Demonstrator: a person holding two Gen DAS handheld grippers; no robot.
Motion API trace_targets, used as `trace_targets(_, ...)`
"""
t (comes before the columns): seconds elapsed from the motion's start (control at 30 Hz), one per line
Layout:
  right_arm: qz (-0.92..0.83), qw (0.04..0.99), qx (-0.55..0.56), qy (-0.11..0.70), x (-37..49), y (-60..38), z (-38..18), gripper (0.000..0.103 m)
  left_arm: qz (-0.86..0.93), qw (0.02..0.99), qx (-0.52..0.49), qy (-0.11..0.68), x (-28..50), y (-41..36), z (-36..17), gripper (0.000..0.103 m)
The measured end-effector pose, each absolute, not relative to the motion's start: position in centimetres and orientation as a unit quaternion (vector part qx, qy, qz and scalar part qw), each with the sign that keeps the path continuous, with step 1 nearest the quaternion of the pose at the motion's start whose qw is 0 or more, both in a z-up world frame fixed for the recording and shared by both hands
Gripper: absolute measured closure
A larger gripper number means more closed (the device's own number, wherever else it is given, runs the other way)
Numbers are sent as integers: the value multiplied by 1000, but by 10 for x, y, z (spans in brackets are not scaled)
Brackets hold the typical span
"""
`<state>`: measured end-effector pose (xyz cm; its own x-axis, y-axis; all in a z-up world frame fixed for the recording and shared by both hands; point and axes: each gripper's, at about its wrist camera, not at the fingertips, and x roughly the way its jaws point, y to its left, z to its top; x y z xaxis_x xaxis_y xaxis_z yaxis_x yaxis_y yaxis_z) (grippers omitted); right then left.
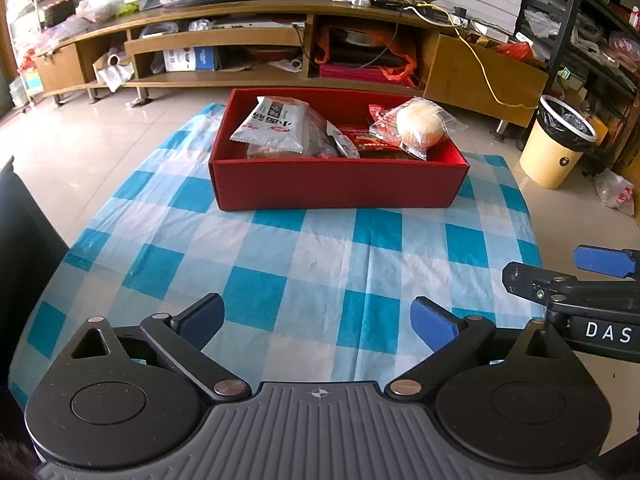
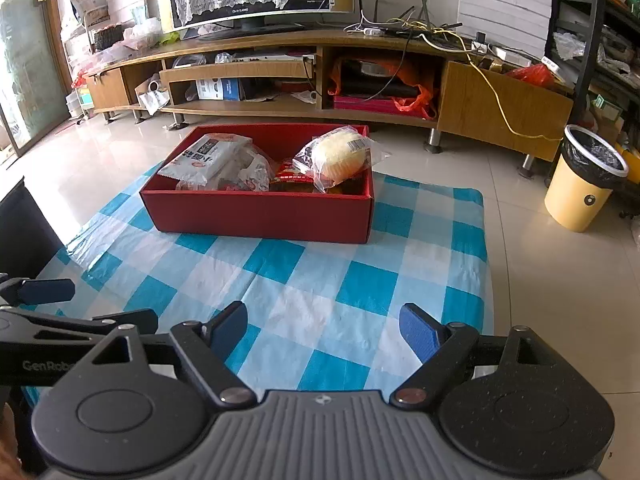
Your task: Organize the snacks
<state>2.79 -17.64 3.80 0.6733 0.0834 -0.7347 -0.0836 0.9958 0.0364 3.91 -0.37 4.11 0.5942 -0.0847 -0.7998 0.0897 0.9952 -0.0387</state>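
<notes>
A red box [image 1: 336, 184] [image 2: 256, 214] stands at the far end of a blue-and-white checked cloth [image 1: 304, 264] [image 2: 320, 280]. Inside lie several packed snacks: a white packet [image 1: 276, 124] [image 2: 204, 156] on the left, a wrapped round bun [image 1: 420, 126] [image 2: 340, 154] on the right, red packets between them. My left gripper [image 1: 318, 324] hangs open over the near cloth with nothing between its blue pads. My right gripper [image 2: 324, 334] is open too, also empty. Each gripper shows at the edge of the other's view.
A long wooden TV stand [image 1: 280, 40] [image 2: 304, 76] with cluttered shelves runs behind the box. A yellow waste bin [image 1: 556, 144] [image 2: 584, 184] stands on the tiled floor at the right. A dark object [image 1: 24, 240] borders the cloth at the left.
</notes>
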Motion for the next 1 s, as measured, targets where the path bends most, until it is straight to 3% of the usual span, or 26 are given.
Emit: trace_targets(1.0,57,911,3,409,19,-171,34,14,-38,894,13,447,36,-2,36,0)
